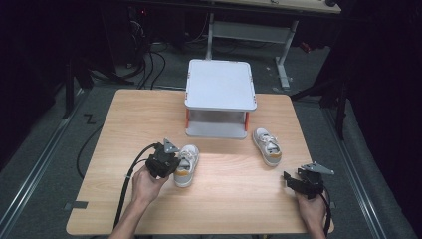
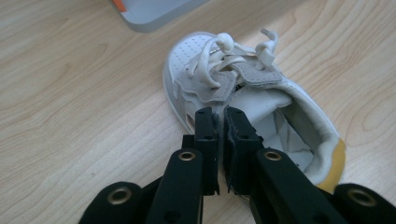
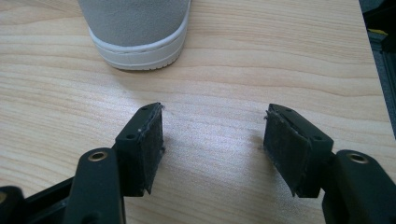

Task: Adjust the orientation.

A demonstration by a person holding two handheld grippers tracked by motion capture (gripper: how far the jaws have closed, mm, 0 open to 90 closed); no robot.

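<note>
Two small white shoes lie on the wooden table (image 1: 129, 114). The left shoe (image 1: 186, 165), with a yellow heel patch, sits near the table's middle. My left gripper (image 1: 171, 160) is shut on the side wall of this shoe (image 2: 261, 93); the collar edge is pinched between the pads (image 2: 206, 133). The right shoe (image 1: 267, 146) lies toe away, near the stand's right leg, and its heel (image 3: 137, 28) shows at the top of the right gripper view. My right gripper (image 1: 288, 180) rests low near the table's right front, open, with bare wood between its pads (image 3: 145, 147).
A grey two-level stand (image 1: 220, 85) with orange posts sits at the table's back middle; its corner (image 2: 149, 14) shows in the left gripper view. Cables trail from both grippers. Dark floor, cables and a desk frame lie beyond the table.
</note>
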